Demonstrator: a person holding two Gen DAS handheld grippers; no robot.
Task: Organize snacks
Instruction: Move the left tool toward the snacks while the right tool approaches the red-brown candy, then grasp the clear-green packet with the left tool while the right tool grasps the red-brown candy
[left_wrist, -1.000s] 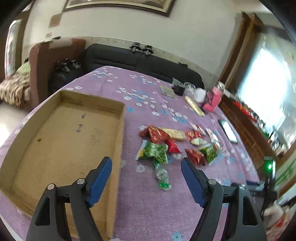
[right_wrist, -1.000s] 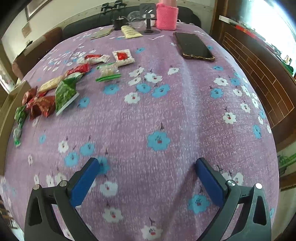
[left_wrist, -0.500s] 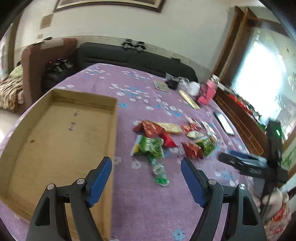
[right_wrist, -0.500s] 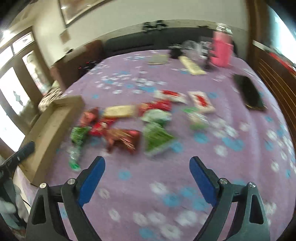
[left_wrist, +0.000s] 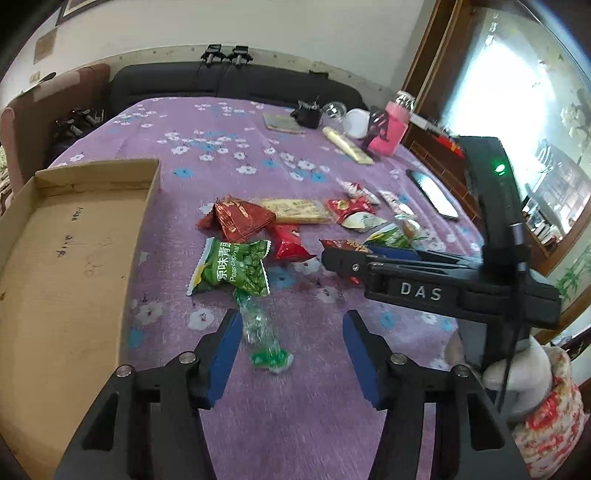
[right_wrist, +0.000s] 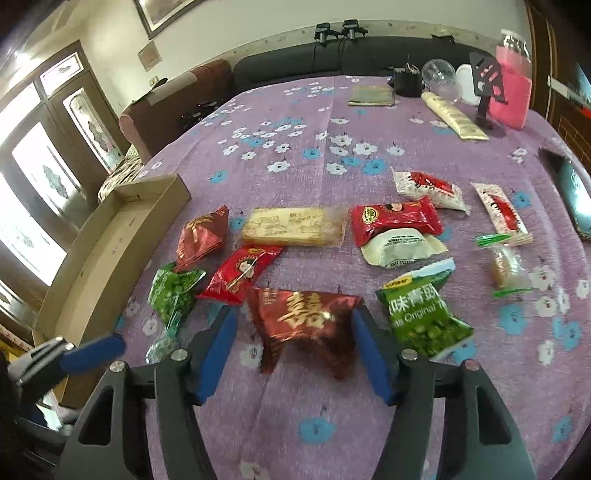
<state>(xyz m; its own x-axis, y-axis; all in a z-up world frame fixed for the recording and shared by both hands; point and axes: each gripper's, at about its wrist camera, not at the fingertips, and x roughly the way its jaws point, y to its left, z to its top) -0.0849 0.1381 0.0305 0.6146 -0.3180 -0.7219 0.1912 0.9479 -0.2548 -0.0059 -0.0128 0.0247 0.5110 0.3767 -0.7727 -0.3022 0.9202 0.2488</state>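
Both grippers have swung in over the snack pile since a second ago. Right gripper is closing around the dark red packet, pads not yet touching; left gripper is closing beside the clear green wrapper at its 11 o'clock. Best settle each wrapper midway between the pads before pinching, then carry to the cardboard box at 9 o'clock.

Left gripper pitched down, blue fingers apart and closing, pads not yet pressing anything. Right gripper also pitched down, fingers apart and closing, no contact visible. Right gripper's body crosses the left wrist view from the right, held by a white-gloved hand.
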